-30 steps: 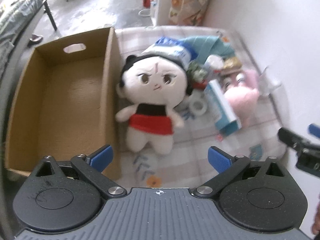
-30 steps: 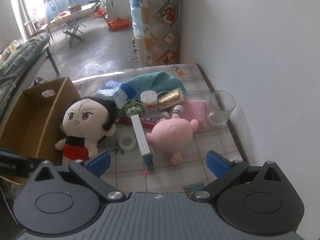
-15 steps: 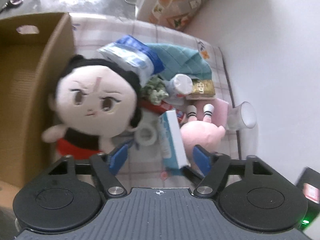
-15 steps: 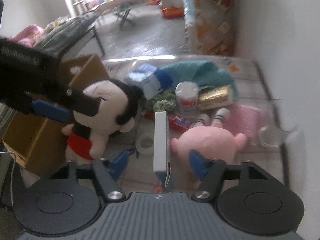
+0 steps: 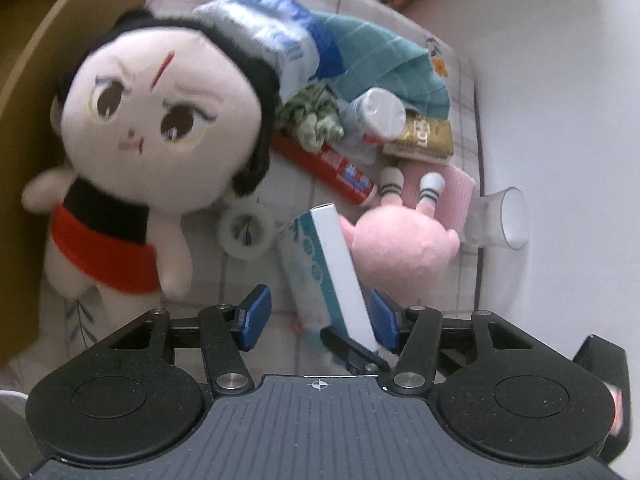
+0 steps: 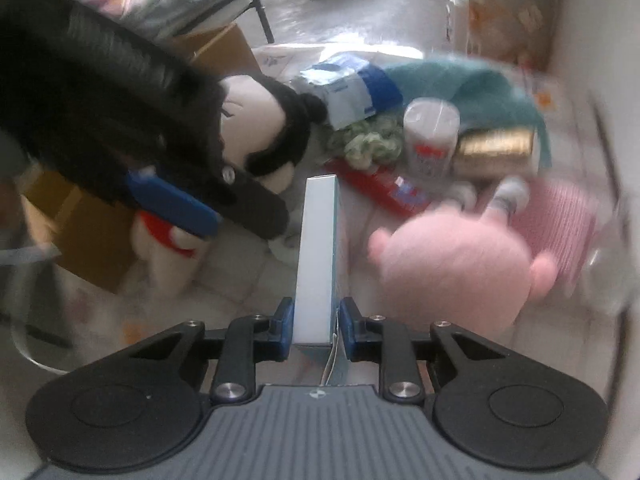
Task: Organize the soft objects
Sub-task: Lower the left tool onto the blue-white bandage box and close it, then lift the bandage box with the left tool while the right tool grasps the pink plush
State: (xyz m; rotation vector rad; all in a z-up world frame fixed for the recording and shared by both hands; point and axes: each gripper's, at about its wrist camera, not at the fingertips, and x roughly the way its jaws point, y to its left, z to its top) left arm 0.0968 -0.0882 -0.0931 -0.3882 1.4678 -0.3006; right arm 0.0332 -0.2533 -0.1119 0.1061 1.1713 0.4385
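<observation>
Clearing the hard stuff out first, by the look of it: R gripper (image 6: 316,330) has both pads pinched on the near end of the white-and-teal box (image 6: 316,256), standing on edge betw the doll plush (image 5: 152,128) and the pink plush (image 5: 400,248). L gripper (image 5: 320,318) hangs just over that box, fingers spread, nothing in them. Cardboard box (image 5: 60,40) sits L of the doll. Next, prob: lift the box straight up w/o dragging either plush, then go for the plushes.
</observation>
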